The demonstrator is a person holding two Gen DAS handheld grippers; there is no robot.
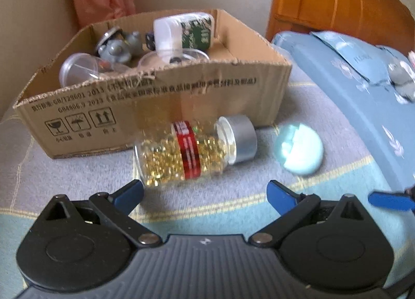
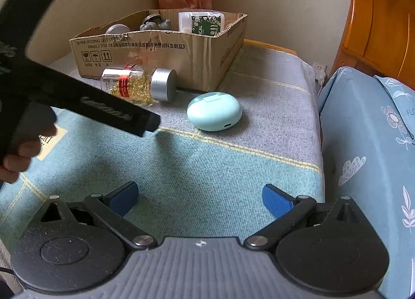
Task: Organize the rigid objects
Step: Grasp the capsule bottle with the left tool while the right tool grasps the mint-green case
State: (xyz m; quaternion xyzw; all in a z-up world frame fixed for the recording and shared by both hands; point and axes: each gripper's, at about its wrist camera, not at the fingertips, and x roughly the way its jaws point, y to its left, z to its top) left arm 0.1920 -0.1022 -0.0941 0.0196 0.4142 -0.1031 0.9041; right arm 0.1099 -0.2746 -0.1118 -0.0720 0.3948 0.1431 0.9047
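Bottle (image 1: 192, 153) lying before box (image 1: 155, 107), case (image 1: 299, 149) to its right

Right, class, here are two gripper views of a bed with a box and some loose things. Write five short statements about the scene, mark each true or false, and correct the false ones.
1. The pill bottle lies on its side outside the cardboard box. True.
2. The mint case sits inside the box. False: it rests on the blanket, beside the box.
3. The left gripper has its jaws open. True.
4. The right gripper holds the bottle. False: its jaws are open and empty.
5. The box is empty. False: a white bottle and other items lie inside.
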